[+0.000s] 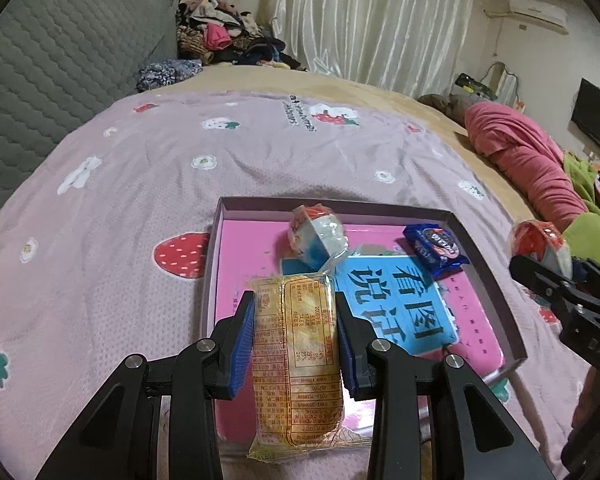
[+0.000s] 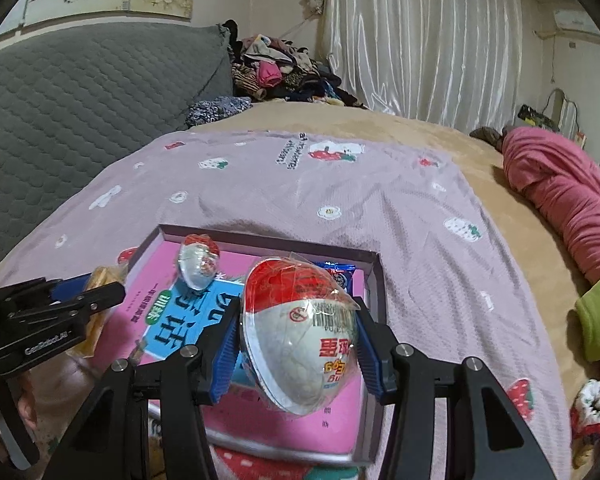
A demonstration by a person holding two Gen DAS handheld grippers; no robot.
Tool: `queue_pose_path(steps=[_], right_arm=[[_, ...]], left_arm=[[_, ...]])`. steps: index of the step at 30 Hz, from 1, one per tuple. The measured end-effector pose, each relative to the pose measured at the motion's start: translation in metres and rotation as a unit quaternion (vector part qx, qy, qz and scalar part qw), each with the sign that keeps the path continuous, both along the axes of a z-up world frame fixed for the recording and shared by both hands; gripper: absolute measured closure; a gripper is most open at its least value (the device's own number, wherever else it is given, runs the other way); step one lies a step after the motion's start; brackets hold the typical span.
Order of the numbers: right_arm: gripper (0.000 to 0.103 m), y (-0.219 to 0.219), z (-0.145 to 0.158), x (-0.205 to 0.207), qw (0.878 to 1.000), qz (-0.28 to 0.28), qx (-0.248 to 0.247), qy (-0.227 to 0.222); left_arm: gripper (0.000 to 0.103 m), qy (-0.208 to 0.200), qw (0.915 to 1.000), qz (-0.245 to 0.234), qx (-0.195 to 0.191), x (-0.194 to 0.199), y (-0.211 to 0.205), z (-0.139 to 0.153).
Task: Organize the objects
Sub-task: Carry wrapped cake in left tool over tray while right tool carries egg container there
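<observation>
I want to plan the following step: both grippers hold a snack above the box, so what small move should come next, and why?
Probably lower both a little more, then open. The left gripper grips the yellow packet, the right gripper the egg-shaped snack; both hang over the box.

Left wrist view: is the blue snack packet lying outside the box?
No, the blue snack packet lies inside the box, near its far right corner.

Black-framed left tool (image 1: 294,332), blue ribbed pads (image 1: 242,344), silver screws, white lettering
</observation>
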State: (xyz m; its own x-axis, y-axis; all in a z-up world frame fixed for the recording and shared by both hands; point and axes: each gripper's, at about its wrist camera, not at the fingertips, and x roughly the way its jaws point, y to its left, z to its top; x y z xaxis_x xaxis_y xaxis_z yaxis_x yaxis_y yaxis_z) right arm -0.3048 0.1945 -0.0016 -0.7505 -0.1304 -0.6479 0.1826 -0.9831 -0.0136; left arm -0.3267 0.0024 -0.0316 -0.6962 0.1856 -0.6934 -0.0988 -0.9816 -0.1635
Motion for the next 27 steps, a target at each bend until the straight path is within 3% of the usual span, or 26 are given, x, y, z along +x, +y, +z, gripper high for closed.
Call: queue_pose_path(steps=[9,27], right_arm=[[0.051,0.001,-0.039,-0.025,1.0,0.0,0.014,-0.018],[0.051,0.005,-0.057,-0.037,0.999,-0.004,0.027,-0.029]], left_arm=[[0.065,-0.007,0.9999,-0.002,0.008,-0.015,0.0,-0.023],[0.065,-0.017,0.9998,0.007,-0.002,-0.024,0.0,-0.041]])
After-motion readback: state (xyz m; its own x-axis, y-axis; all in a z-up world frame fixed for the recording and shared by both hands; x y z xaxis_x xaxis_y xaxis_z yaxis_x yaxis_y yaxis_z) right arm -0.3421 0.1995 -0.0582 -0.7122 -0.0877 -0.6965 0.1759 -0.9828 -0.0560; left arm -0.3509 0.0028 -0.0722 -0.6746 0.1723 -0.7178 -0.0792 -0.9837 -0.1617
